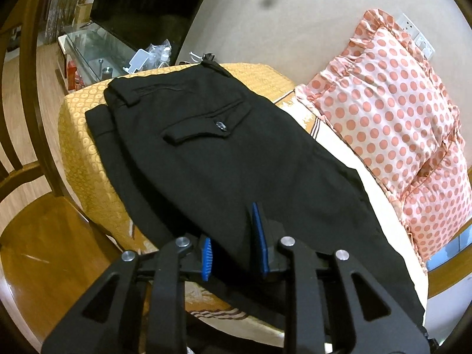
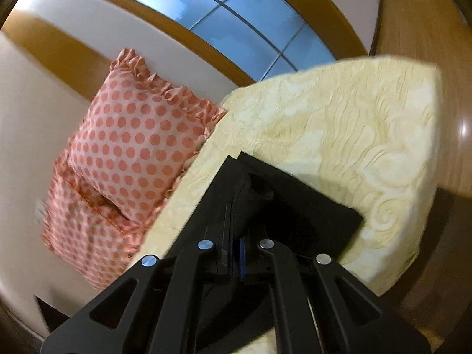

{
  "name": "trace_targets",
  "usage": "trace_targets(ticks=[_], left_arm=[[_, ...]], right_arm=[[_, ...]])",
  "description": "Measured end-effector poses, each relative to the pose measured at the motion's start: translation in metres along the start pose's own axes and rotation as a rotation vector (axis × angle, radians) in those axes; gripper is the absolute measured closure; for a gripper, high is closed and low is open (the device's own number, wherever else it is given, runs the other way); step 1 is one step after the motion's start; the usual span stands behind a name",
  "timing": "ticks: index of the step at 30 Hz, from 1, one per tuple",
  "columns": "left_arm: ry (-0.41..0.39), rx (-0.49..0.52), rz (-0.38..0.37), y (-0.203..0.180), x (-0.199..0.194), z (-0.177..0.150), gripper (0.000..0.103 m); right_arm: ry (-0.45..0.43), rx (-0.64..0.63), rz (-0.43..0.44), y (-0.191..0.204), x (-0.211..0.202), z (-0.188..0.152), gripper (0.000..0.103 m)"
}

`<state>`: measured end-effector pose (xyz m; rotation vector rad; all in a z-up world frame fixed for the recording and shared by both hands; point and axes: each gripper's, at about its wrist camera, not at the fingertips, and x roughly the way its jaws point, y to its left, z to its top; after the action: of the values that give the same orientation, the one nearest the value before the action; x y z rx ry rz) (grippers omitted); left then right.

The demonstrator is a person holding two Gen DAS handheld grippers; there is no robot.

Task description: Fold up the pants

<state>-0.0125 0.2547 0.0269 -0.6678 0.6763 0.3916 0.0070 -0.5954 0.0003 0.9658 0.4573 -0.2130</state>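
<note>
My left gripper (image 1: 233,250) has its two blue-padded fingers (image 1: 206,258) spread apart, with the black pants (image 1: 224,159) lying between and under them; the cloth passes through the gap, but the pads are not pressed together on it. Ahead of this gripper the pants stretch away across the bed, seat side up, the buttoned back pocket (image 1: 206,125) in plain sight and the waistband at the far end, resting on the orange-gold patterned bedspread (image 1: 76,147). To the right of the pants lies a pink polka-dot pillow (image 1: 392,112) with a frilled edge. Off to my left stands a wooden chair (image 1: 35,194), and beyond the far end of the bed there is a glass-topped stand (image 1: 97,50) with clutter on it.

My right gripper (image 2: 234,253) is clamped tight on a fold of the pants (image 2: 283,206), the blue pads pressed close with black fabric bunched between them. Just ahead of its fingers the leg end lies flat with a squared corner on a cream quilted cover (image 2: 354,135). The polka-dot pillows (image 2: 138,144) sit to the left of this gripper, against the pale wall.
</note>
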Motion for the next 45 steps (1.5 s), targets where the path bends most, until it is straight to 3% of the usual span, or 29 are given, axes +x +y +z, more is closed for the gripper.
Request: trace_targets(ticks=[3, 5, 12, 19, 23, 25, 26, 27, 28, 30, 33, 34, 37, 43, 44, 45], left_arm=[[0.008, 0.003, -0.006, 0.001, 0.001, -0.001, 0.08], [0.003, 0.02, -0.01, 0.0, -0.003, -0.001, 0.087], [0.018, 0.074, -0.021, 0.007, -0.011, -0.004, 0.095], [0.01, 0.119, -0.023, 0.013, -0.003, -0.01, 0.094], [-0.019, 0.136, -0.007, 0.012, -0.011, -0.013, 0.085], [-0.058, 0.116, 0.011, 0.018, -0.021, -0.013, 0.073], [-0.088, 0.107, 0.035, 0.021, -0.027, -0.013, 0.064], [-0.138, 0.098, 0.079, 0.024, -0.035, -0.012, 0.057], [-0.174, 0.096, 0.105, 0.024, -0.041, -0.01, 0.055], [-0.238, 0.105, 0.132, 0.021, -0.051, -0.007, 0.051], [-0.309, 0.153, 0.093, 0.002, -0.059, -0.004, 0.034], [-0.313, 0.171, 0.082, -0.005, -0.058, -0.004, 0.033], [-0.274, 0.244, 0.026, -0.031, -0.041, -0.008, 0.032], [-0.173, 0.311, -0.043, -0.059, -0.007, -0.021, 0.028], [-0.156, 0.317, -0.047, -0.062, -0.001, -0.024, 0.028], [-0.147, 0.32, -0.048, -0.062, 0.001, -0.026, 0.028]], right_arm=[[0.017, 0.029, -0.011, -0.012, 0.0, -0.004, 0.1], [0.02, 0.049, -0.01, -0.018, -0.001, -0.007, 0.1], [-0.024, 0.033, -0.025, -0.023, -0.023, -0.019, 0.1], [-0.024, 0.028, -0.058, -0.032, -0.019, -0.026, 0.1], [-0.033, -0.026, -0.087, -0.026, -0.021, -0.027, 0.098], [-0.053, -0.054, -0.115, -0.023, -0.027, -0.026, 0.081], [-0.089, -0.081, -0.157, -0.021, -0.033, -0.024, 0.061], [-0.122, -0.102, -0.181, -0.02, -0.038, -0.022, 0.034], [-0.165, -0.126, -0.217, -0.018, -0.045, -0.019, 0.027], [-0.199, -0.152, -0.228, -0.019, -0.049, -0.014, 0.027], [-0.199, -0.171, -0.237, -0.021, -0.042, -0.007, 0.028], [-0.189, -0.172, -0.242, -0.022, -0.037, -0.006, 0.028], [-0.174, -0.191, -0.231, -0.021, -0.027, -0.013, 0.03], [-0.102, -0.284, -0.127, 0.001, -0.032, -0.05, 0.036], [-0.085, -0.286, -0.086, 0.005, -0.036, -0.06, 0.039], [-0.07, -0.291, -0.048, 0.008, -0.038, -0.066, 0.05]])
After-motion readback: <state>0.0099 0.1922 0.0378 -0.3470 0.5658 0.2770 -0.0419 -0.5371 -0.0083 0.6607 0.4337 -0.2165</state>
